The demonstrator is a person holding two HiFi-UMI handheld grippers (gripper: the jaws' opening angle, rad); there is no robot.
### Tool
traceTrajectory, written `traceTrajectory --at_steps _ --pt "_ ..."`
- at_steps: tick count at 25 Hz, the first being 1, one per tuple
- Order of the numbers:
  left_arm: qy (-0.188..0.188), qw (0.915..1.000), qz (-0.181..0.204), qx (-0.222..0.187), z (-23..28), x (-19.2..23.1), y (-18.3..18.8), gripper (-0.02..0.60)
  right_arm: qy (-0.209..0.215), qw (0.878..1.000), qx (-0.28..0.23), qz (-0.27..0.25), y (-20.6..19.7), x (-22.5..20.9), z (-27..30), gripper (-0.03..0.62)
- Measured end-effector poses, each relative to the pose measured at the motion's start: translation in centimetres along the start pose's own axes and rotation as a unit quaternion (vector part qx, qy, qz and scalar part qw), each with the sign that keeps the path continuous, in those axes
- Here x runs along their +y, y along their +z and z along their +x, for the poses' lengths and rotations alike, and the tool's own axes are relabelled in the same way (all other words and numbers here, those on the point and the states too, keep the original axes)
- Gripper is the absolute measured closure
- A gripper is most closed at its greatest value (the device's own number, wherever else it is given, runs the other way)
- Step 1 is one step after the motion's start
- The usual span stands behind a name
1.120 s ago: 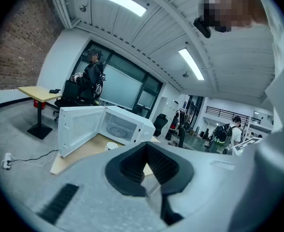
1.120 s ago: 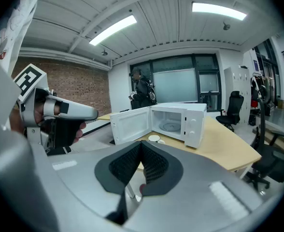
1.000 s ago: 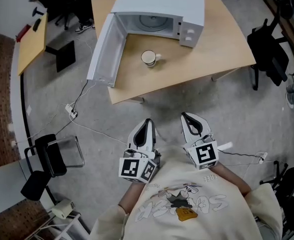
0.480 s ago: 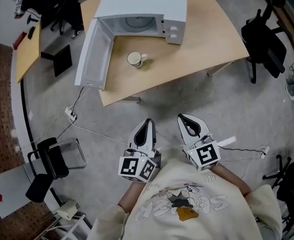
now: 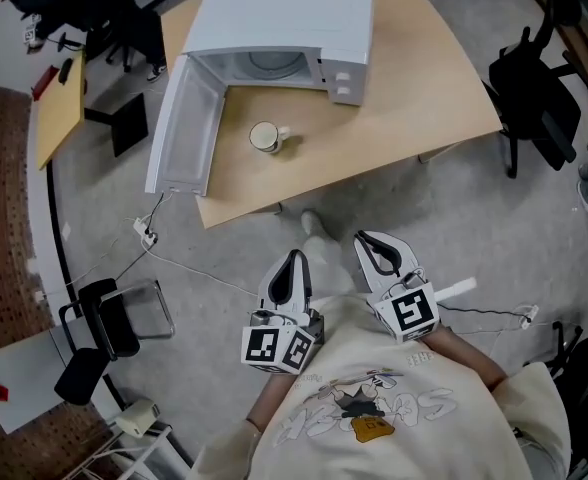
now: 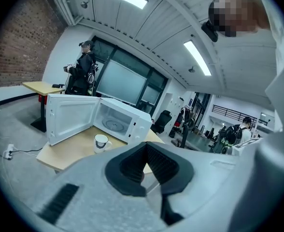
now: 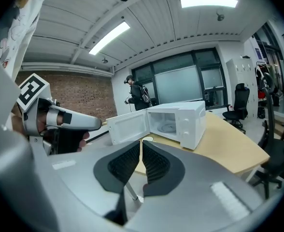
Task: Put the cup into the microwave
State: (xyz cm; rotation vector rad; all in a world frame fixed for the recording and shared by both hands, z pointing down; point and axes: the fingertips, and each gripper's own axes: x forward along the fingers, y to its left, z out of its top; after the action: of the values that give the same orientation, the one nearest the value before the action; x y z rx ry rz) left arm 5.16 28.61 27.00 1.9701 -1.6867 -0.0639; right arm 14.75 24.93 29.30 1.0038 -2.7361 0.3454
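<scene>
A white cup stands upright on the wooden table, in front of the white microwave, whose door hangs open to the left. The left gripper view shows the cup in front of the open microwave. In the right gripper view only the cup's rim shows before the microwave. My left gripper and right gripper hang side by side over the floor, short of the table's near edge. Both are shut and hold nothing.
A white cable with a power strip runs over the floor from the table's left corner. One black chair stands at the left and another at the right. A second desk is at far left. A person stands far behind the microwave.
The table, microwave and cup have drawn closer in the head view as I walk toward them. A shoe now shows ahead of the grippers. Both grippers stay shut.
</scene>
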Motion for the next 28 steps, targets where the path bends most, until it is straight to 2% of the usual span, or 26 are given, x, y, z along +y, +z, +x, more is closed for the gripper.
traceTrajectory --at_steps 4,8,13,14,18,23,24,25,26,28 --pt "-0.005 0.9999 -0.006 0.009 3.8 2.5 1.4 0.578 -0.003 1.000 0.002 -0.011 1.3 -1.5 4.3 0.560" --pt "-0.017 0.9998 -0.002 0.002 7.8 5.5 5.0 0.578 -0.013 1.000 -0.013 -0.024 4.4 -2.7 9.1 0.558" --pt "-0.037 0.9993 0.000 0.009 11.6 8.6 8.0 0.578 -0.054 0.998 0.038 -0.012 4.6 -5.1 13.9 0.554" --pt "-0.039 0.9992 0.001 0.010 12.4 9.1 8.3 0.578 -0.060 0.997 0.035 -0.019 4.8 -5.6 14.9 0.557" --pt "-0.034 0.9991 -0.012 0.022 14.3 10.0 8.3 0.578 -0.054 0.998 0.004 -0.032 6.4 -6.5 17.8 0.559" --pt "-0.013 0.9978 -0.033 0.057 17.1 10.7 6.0 0.578 -0.032 0.998 0.056 -0.015 4.9 -7.5 18.8 0.562" --pt "-0.004 0.9970 -0.035 0.069 17.8 11.0 5.0 0.540 -0.027 0.998 0.060 -0.014 4.7 -7.7 19.0 0.562" --pt "0.004 0.9961 -0.035 0.081 18.7 11.5 4.0 0.460 -0.022 0.998 0.059 -0.016 4.6 -7.8 19.3 0.562" --pt "0.012 0.9952 -0.033 0.091 19.7 12.0 2.9 0.413 -0.018 0.998 0.056 -0.020 4.4 -8.0 19.7 0.562" --pt "0.024 0.9939 -0.026 0.105 21.6 12.9 0.9 0.374 -0.011 0.998 0.051 -0.033 4.0 -8.5 20.7 0.562"
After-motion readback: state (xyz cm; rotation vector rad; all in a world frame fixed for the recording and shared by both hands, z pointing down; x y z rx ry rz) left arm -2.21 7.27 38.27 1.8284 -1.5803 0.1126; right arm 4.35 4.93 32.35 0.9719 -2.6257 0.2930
